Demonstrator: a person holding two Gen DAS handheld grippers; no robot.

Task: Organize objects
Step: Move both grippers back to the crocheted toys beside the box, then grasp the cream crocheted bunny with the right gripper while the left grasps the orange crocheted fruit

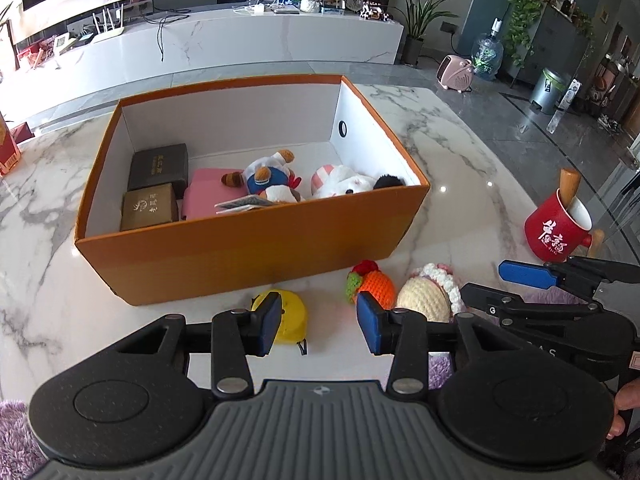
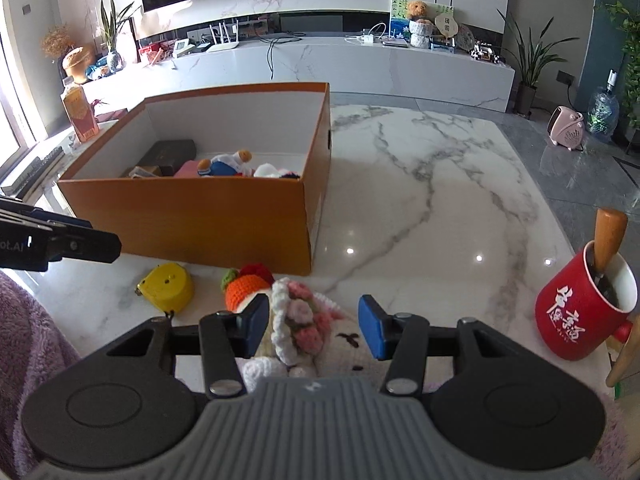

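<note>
Hovering low over the marble table [image 2: 440, 184], the right gripper [image 2: 314, 326] has its jaws parted around the crocheted doll [image 2: 308, 320], blue pads clear of it either side. The left gripper [image 1: 318, 322] hangs part open and empty, the yellow tape measure [image 1: 290, 314] just behind its left pad, orange box [image 1: 248, 256] beyond.

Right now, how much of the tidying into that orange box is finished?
Partly. The orange box already holds two small boxes and plush toys. The right tool is open around the crocheted doll, not yet gripping. The yellow tape measure, orange crochet toy and red mug are still on the table.
</note>
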